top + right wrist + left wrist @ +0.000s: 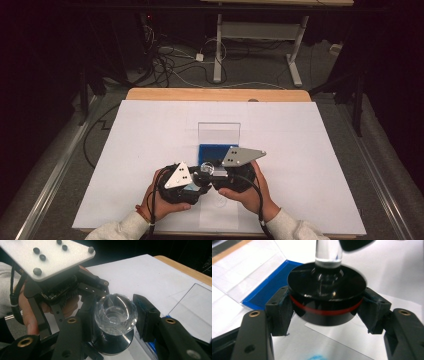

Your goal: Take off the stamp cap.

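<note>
Crystal-topped stopper: faceted ball [116,314], centre frame, is clamped by the right gripper [113,315], its black red-banded base [326,298] is clenched by the left gripper [327,312], over the blue-lined open case [218,142]; opposed pulling risks snapping the glass stem [329,251].

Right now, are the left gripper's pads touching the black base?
Touching. In the left gripper view, both pads of the left gripper press the sides of the black base at its red ring, with no gap showing.
</note>
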### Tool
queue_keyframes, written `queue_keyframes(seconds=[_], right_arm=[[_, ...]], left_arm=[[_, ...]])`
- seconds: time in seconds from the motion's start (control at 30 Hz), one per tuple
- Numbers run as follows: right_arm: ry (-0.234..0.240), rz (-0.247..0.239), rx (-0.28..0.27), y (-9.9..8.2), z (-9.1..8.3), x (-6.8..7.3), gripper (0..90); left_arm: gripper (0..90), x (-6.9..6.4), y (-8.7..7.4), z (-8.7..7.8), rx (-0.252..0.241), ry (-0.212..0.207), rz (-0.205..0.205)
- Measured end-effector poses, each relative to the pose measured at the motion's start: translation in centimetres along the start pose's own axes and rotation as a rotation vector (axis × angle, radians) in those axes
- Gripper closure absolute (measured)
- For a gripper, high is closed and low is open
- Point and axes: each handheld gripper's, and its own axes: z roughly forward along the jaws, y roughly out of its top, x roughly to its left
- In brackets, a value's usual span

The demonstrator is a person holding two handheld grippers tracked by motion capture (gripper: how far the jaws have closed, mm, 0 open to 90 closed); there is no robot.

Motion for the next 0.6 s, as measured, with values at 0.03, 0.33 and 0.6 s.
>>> queue_keyframes(seconds=[0.03,0.33,0.6], right_arm=[[0.001,0.002,0.001,-0.05,0.03,0.01,56.8],[0.008,-0.002,0.007,-0.20,0.06,0.08,56.8],[0.008,-0.004,-0.001,-0.39,-0.05,0.27,56.8]], left_arm=[[34.4,0.01,0.00,-0.01,0.003,0.000,0.001],[36.2,-0.16,0.10,0.00,0.040,0.000,0.038],[36.7,-0.18,0.24,-0.39,0.066,0.008,0.049]])
